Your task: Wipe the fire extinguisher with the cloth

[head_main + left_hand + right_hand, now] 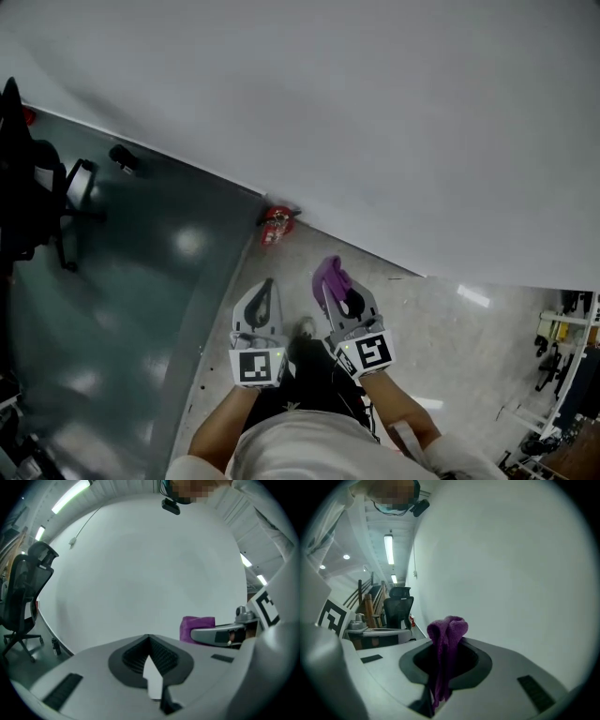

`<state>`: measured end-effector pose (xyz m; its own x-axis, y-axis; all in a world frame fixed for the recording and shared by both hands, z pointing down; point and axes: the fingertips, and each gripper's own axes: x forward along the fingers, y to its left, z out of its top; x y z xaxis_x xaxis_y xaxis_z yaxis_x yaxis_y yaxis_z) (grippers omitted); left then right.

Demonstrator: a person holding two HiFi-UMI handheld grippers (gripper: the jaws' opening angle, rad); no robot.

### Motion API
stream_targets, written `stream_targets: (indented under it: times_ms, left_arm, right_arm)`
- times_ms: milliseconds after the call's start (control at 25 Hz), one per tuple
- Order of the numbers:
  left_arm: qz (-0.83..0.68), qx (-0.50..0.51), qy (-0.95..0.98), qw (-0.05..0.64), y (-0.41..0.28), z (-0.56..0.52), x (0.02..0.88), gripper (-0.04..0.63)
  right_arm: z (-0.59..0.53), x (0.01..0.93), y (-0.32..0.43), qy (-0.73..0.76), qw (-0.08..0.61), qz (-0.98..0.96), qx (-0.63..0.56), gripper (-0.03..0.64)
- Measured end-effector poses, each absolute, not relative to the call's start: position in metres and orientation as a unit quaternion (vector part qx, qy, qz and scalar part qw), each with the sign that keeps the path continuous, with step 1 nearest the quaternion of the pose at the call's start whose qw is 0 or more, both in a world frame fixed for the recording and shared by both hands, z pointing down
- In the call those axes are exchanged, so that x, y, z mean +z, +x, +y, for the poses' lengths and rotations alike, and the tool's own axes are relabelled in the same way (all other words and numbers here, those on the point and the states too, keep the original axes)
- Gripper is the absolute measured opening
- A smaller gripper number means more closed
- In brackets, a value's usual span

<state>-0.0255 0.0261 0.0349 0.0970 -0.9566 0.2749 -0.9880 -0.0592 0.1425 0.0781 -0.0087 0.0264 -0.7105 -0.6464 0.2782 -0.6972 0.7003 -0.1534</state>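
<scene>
The soft purple cloth [447, 630] hangs limp, pinched in the closed right gripper [334, 291], the left gripper [265, 287] is closed on nothing, and the red fire extinguisher [275, 225] stands on the floor [441, 328] against the wall [375, 122] ahead, probably heavy, rigid and slick, best steadied near its top.

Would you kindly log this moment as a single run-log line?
left gripper shut, empty | right gripper shut on purple cloth | fire extinguisher by wall, untouched
</scene>
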Motion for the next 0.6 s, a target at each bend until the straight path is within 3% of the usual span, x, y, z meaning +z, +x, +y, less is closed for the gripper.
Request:
stream_targets:
  times_ms: [320,600]
  left_arm:
    - [-0.651,0.05,0.743,0.149,0.01,0.079,-0.018,0.005]
    - [-0.642,0.026,0.76,0.1,0.012,0.087,-0.049,0.005]
  right_arm:
    - [0.05,-0.027,0.117,0.374,0.105,-0.915,0.11,0.057]
    - [0.082,-0.042,0.118,0.382,0.094,-0.914,0.095,0.057]
